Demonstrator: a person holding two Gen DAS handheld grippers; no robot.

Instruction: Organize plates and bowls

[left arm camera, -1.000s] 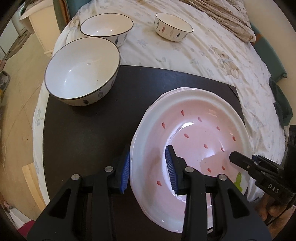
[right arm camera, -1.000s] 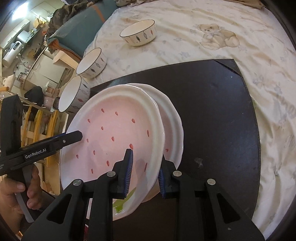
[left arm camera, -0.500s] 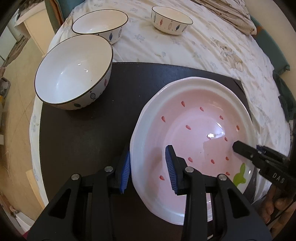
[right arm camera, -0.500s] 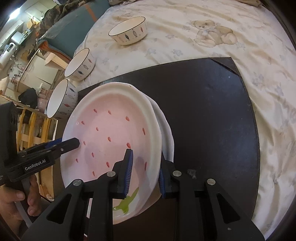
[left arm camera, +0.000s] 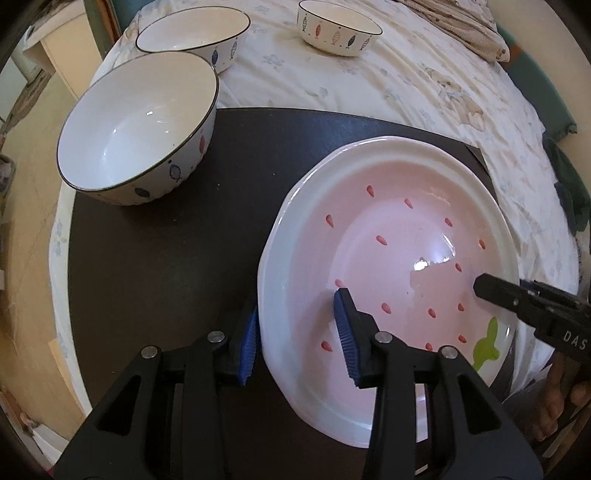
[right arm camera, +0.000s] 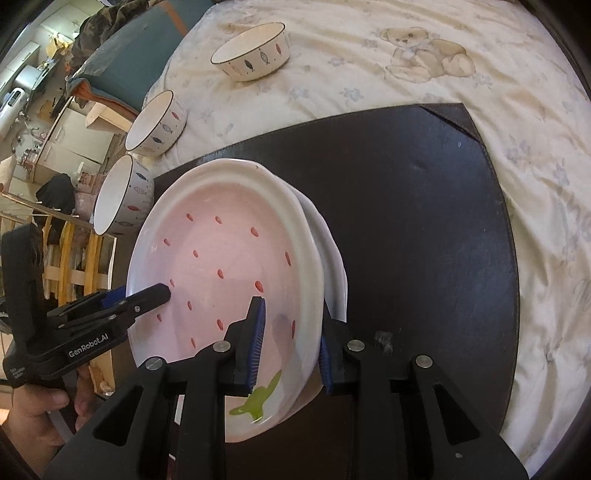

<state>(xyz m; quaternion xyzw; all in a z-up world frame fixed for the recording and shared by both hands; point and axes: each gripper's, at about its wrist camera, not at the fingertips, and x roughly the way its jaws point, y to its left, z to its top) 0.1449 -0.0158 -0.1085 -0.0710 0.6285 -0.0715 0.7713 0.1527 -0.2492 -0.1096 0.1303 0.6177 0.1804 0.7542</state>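
1. The pink plate point(left arm camera: 406, 258), dotted with red marks and a green sprig, is held from two sides above or on the dark mat point(left arm camera: 166, 258) that lies on the bed point(left arm camera: 406, 85). In the right wrist view a second white plate point(right arm camera: 332, 266) shows beneath it, its edge sticking out at about 3 o'clock.
2. The left gripper point(left arm camera: 295, 328) straddles the plate's rim at 9 o'clock, one blue pad outside and one inside. A gap shows at the inner pad, so I cannot tell whether it is clamped or loose.
3. The right gripper point(right arm camera: 290, 343) has its pads on either side of the rim close to the sprig, and looks pressed onto the rim. Whether it also catches the lower plate I cannot tell.
4. The step in hand looks like seating the pink plate squarely on the white one. To do it well, keep the plate level between both grips and nudge it toward the exposed edge until the rims line up.
5. Let it rest fully before either grip opens, and open one side at a time; glazed rims slip easily against each other.
6. Draw the pads straight back along the rim so that they do not drag the stack.
7. Three fish-patterned bowls wait: the large bowl point(left arm camera: 136, 129) on the mat at 10 o'clock, the middle bowl point(left arm camera: 192, 33) and the small bowl point(left arm camera: 340, 27) on the bed. They look likely to nest by size later.
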